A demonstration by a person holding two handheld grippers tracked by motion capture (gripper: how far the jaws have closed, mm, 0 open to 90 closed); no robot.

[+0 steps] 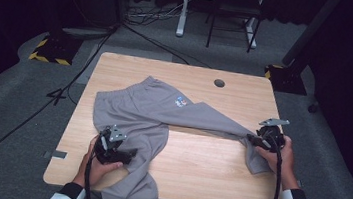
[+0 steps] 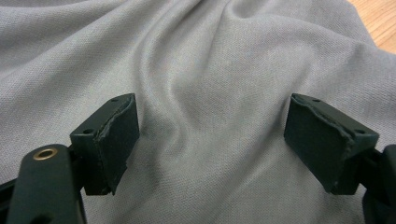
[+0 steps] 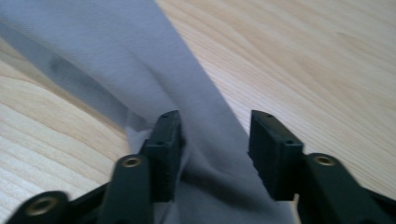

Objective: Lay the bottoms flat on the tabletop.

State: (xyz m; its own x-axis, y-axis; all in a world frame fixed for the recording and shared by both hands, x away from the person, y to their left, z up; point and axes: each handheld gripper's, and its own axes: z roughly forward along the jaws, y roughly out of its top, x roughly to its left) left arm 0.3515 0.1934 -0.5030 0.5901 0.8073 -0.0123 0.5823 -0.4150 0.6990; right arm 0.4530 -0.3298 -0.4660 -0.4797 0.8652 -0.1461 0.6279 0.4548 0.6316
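the grey sweatpants lie spread across the wooden table, one leg stretched toward its right edge. your left gripper hovers over the near leg, jaws wide apart, cloth beneath them. your right gripper sits at the stretched leg's end, jaws partly apart with fabric between them.

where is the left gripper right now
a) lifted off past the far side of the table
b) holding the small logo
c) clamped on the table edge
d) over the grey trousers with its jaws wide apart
d: the left gripper sits over the grey trousers, its jaws wide apart with cloth showing between them and nothing pinched.
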